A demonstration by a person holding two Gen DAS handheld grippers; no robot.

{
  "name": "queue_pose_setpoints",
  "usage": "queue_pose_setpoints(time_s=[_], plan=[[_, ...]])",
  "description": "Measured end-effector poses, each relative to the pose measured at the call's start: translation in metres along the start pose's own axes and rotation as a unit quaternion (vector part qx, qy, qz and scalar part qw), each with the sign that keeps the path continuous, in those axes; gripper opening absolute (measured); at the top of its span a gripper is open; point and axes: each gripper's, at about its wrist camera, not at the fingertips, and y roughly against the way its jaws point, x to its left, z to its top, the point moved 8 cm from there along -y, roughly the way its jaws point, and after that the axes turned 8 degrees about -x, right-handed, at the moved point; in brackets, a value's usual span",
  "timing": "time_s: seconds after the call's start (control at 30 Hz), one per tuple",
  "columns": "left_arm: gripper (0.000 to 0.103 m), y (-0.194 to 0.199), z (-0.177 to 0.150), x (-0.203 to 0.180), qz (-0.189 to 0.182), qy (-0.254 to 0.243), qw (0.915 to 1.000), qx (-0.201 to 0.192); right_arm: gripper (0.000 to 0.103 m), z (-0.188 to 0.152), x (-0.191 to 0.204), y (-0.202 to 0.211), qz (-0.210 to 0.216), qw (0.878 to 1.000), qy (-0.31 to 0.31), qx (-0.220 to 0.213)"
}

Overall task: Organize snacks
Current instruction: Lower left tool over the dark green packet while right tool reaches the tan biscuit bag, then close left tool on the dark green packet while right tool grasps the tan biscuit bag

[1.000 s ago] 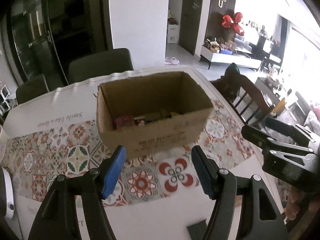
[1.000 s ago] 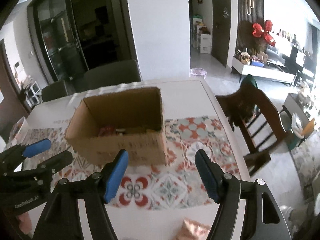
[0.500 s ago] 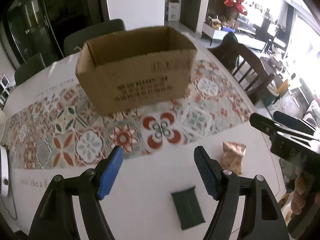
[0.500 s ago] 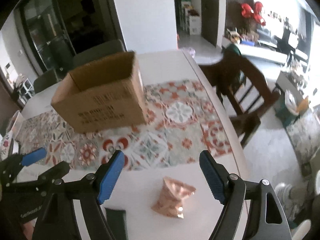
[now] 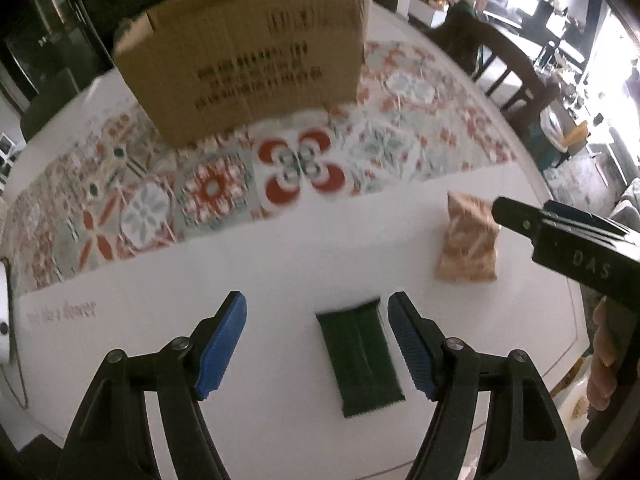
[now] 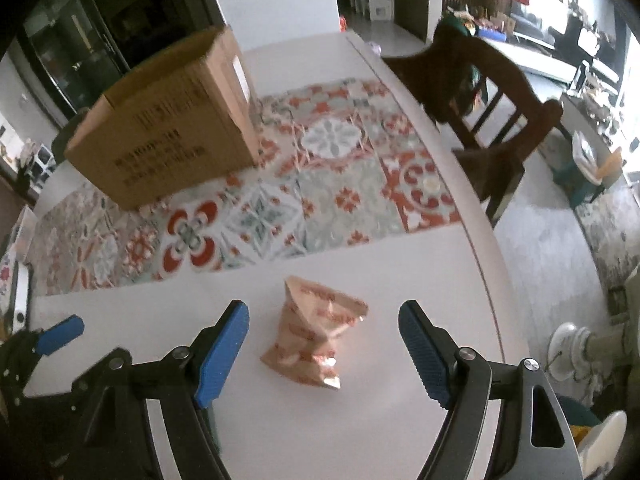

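A dark green snack packet (image 5: 362, 356) lies flat on the white table, between the blue pads of my open left gripper (image 5: 316, 344), nearer the right pad. A crumpled pink snack bag (image 6: 316, 342) lies between the pads of my open right gripper (image 6: 324, 348); it also shows in the left wrist view (image 5: 468, 246), partly behind the right gripper (image 5: 560, 236). The open cardboard box (image 5: 248, 56) stands at the back on the patterned runner; it also shows in the right wrist view (image 6: 168, 120). Its contents are hidden.
The tiled runner (image 6: 320, 184) crosses the table between the snacks and the box. A dark wooden chair (image 6: 484, 100) stands at the table's right edge (image 6: 492, 288). The left gripper (image 6: 44, 344) shows at far left of the right wrist view.
Both grippers have pulled back from above the box and dropped low toward the near table. The green packet and pink bag now lie between their open pads.
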Motion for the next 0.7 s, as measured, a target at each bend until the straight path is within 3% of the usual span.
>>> queue_pose_setpoints(time_s=[0.3, 0.7], plan=[[0.072, -0.031, -0.035, -0.014, -0.023, 0.019, 0.997, 0.072, 0.078, -0.025, -0.002, -0.028, 0.008, 0.999, 0.0, 0.045], [0.072, -0.046, -0.05, -0.024, -0.018, 0.023, 0.9952, 0.094, 0.077, -0.037, 0.006, -0.051, 0.012, 0.997, 0.011, 0.075]])
